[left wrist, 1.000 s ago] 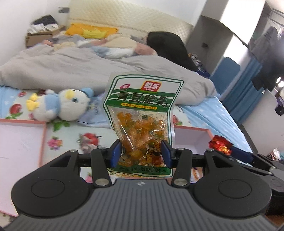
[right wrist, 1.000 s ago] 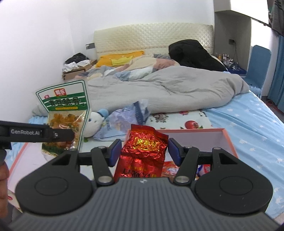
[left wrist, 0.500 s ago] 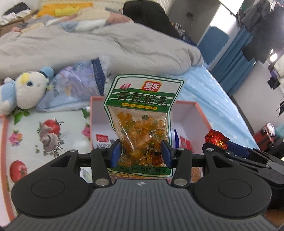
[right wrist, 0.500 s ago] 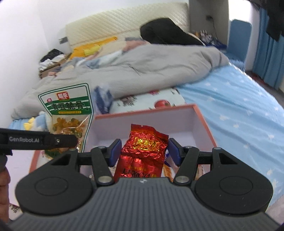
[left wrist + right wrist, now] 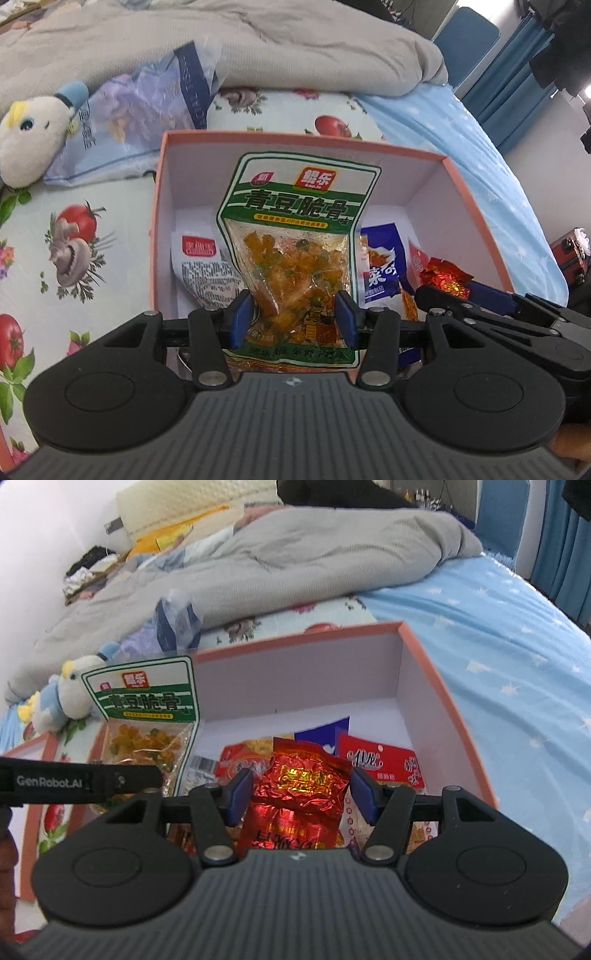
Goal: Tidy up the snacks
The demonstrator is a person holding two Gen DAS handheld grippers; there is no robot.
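An open, square pink box (image 5: 159, 206) with pale inner walls lay on the bed's fruit-printed sheet (image 5: 74, 206). On its floor lay several flat snack packets: a white one (image 5: 199, 266) toward its left wall, a blue-and-white one (image 5: 382, 266) and a red one (image 5: 380, 764) toward its right wall.

The left gripper (image 5: 293, 317) hung over the box with its jaws clamped on the lower part of a green pouch (image 5: 299, 236), glossy plastic with a clear window showing orange and green pieces, standing upright above the box's middle. The right gripper (image 5: 301, 794) had its jaws closed on a crinkled red foil packet (image 5: 299, 794), held above the box's near right part.

Beyond the box's far wall lay a crumpled clear plastic bag (image 5: 147, 110), a soft plush toy (image 5: 33, 144) and a rumpled grey duvet (image 5: 258, 40).

A second earlier both snacks were held higher, facing the bed, with the box barely in view; by now both grippers had tipped down over it.
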